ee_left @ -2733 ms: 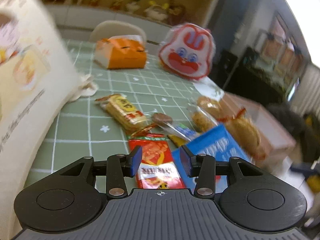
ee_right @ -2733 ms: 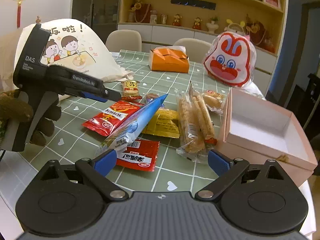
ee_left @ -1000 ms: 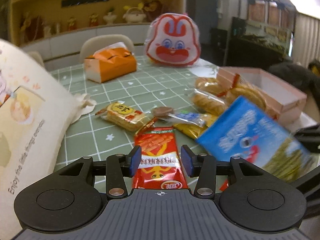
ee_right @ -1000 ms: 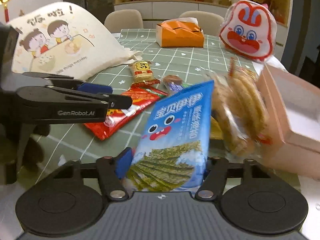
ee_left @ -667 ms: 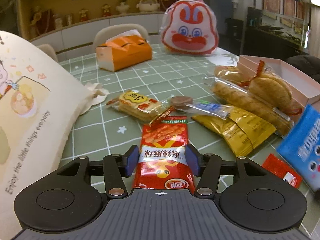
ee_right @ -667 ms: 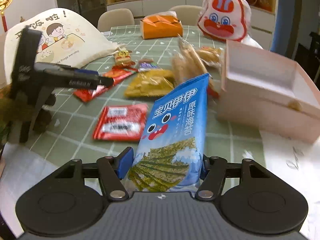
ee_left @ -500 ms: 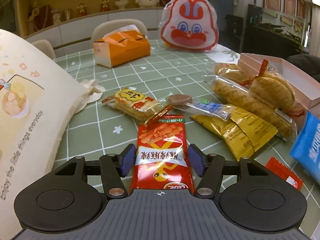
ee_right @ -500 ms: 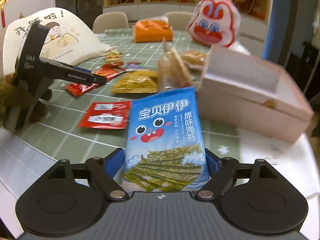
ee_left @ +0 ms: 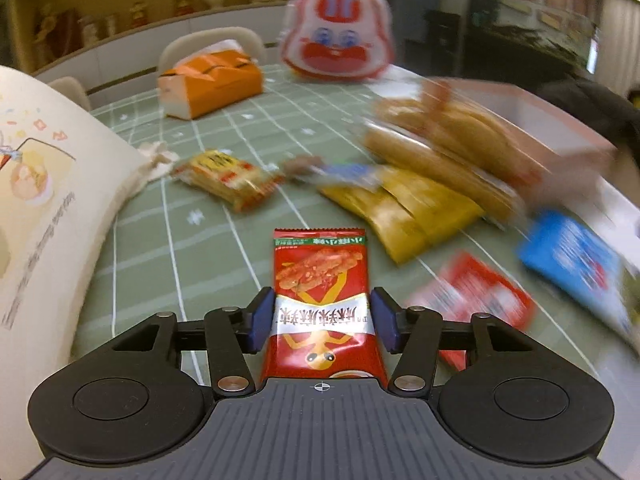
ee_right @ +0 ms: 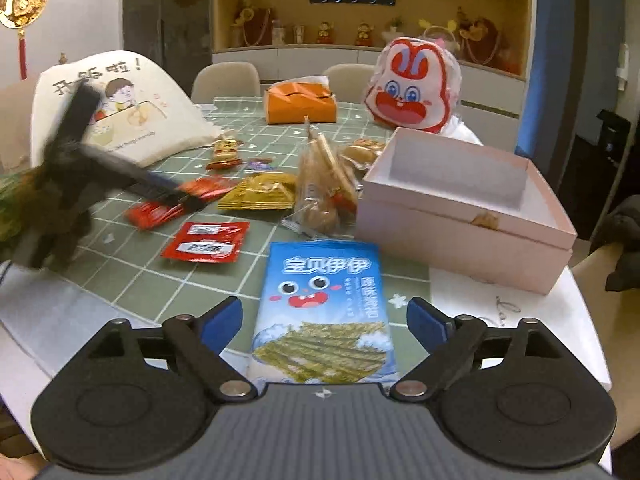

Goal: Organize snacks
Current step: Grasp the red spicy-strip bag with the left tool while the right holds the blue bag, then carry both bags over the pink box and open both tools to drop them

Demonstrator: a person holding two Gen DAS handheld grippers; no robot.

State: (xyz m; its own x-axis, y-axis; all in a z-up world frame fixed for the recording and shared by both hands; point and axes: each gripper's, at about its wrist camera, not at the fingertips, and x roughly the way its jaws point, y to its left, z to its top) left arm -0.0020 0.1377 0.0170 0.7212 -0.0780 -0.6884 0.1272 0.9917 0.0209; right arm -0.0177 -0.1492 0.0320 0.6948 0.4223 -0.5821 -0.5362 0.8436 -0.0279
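The surface (ee_right: 132,276) is littered with snacks beside an empty pink box (ee_right: 460,216), presumably their destination. The right hand-held gripper (ee_right: 324,320) is opening, blue seaweed pack (ee_right: 324,304) lying loose between its jaws. The left hand-held gripper (ee_left: 322,322) is closing around the red snack packet (ee_left: 320,300), likely picking it up.

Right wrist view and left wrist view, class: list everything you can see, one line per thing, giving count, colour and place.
table: one, green checked cloth, under everything
box: one, pink, open, right
blue pack: one, near edge
red sachet: one, left of blue pack
red pack: one, in left gripper
yellow pack: one, centre
biscuit bags: clear, count unclear, beside box
cracker pack: one, yellow-red, beyond
tissue box: one, orange, far side
rabbit bag: one, red-white, behind box
tote bag: one, cream, left
left gripper: black, closing on red pack
right gripper: black, opening, blue pack between, untouched
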